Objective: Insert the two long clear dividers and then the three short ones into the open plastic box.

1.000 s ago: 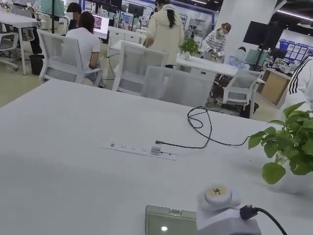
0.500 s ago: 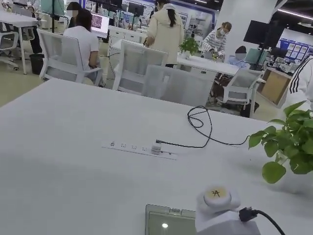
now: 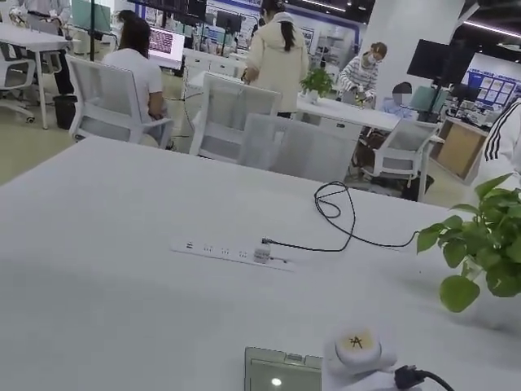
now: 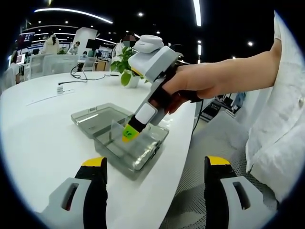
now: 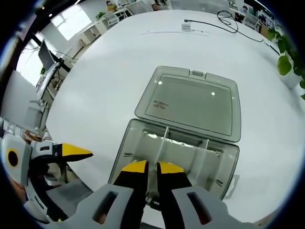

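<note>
Your right gripper (image 5: 151, 166) pinches a divider (image 4: 116, 131) down into the box (image 5: 124, 145), where several already stand; count unclear. Left gripper (image 4: 156, 163) gapes empty.

Table (image 3: 98, 269), power strip (image 3: 224, 252), black cable (image 3: 346, 224), plant (image 3: 480, 244), box lid (image 3: 281, 373), hand-held gripper (image 3: 358, 352)

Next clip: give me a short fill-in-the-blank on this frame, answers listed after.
1. The left gripper has its jaws wide ___, holding nothing.
2. The right gripper, shut on a clear divider, reaches down into the plastic ___.
3. Its lid lies flat on the white ___.
4. A black cable plugs into the white power ___.
Missing words: open; box; table; strip.
</note>
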